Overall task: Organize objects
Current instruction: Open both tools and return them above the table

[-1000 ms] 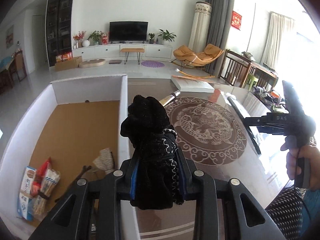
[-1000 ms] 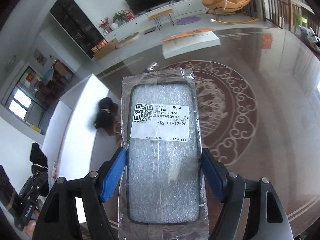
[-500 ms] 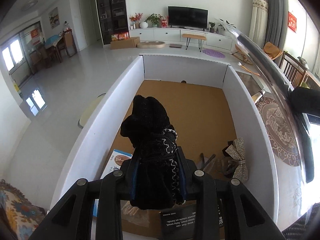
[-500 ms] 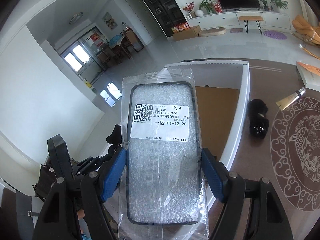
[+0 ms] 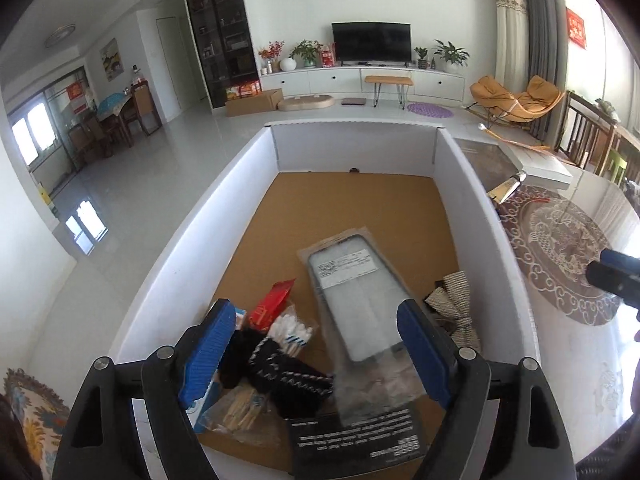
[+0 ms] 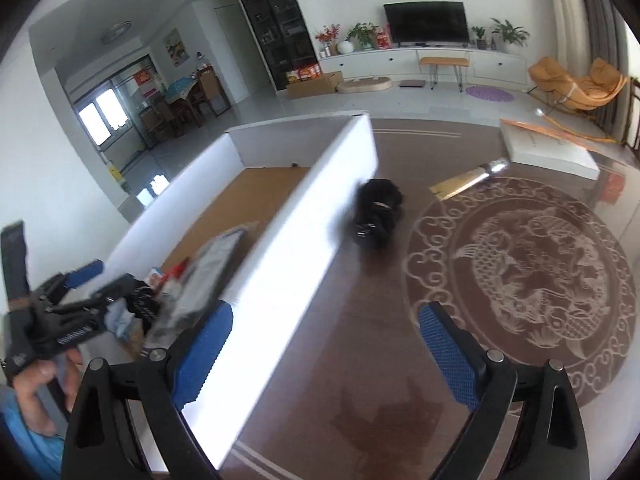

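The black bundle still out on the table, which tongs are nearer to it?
Right. The right tongs point at the black bundle over the table; the left tongs hang inside the white box.

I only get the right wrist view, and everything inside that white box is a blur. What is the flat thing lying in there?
Observer: A phone case sealed in a clear bag with a white label, lying flat on the brown floor of the box.
Operator: Anything beside it?
Observer: A black knitted cloth at the near end, next to a pack of cotton swabs.
Operator: Is the other hand holding something?
Observer: No. The left tool is open and empty above the box.
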`<action>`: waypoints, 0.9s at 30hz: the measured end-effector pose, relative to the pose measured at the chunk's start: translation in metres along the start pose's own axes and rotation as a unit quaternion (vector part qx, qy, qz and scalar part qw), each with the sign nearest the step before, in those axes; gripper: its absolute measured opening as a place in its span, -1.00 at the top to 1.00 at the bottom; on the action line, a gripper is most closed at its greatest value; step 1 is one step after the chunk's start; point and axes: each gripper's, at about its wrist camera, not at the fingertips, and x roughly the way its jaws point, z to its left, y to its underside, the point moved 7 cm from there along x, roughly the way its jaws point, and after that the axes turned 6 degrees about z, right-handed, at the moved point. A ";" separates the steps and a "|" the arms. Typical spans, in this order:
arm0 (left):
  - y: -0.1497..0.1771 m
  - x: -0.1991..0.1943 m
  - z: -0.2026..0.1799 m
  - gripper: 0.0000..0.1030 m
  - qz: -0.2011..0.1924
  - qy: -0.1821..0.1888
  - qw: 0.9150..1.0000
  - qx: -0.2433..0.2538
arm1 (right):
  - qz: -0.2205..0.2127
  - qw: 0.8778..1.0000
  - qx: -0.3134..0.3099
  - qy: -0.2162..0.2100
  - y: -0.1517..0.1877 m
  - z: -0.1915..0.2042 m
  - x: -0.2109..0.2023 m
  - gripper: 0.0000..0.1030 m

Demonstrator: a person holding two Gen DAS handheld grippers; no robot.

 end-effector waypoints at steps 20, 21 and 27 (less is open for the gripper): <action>0.038 0.026 -0.321 -0.74 0.053 0.202 0.968 0.137 | 0.037 0.959 0.160 0.229 0.101 -0.250 -0.020 -1.00; 0.038 0.036 -0.326 -0.74 0.051 0.194 0.970 0.140 | 0.037 0.959 0.162 0.232 0.097 -0.254 -0.017 -1.00; 0.025 0.074 -0.337 -0.74 0.050 0.164 0.976 0.132 | 0.031 0.959 0.160 0.231 0.088 -0.257 -0.011 -1.00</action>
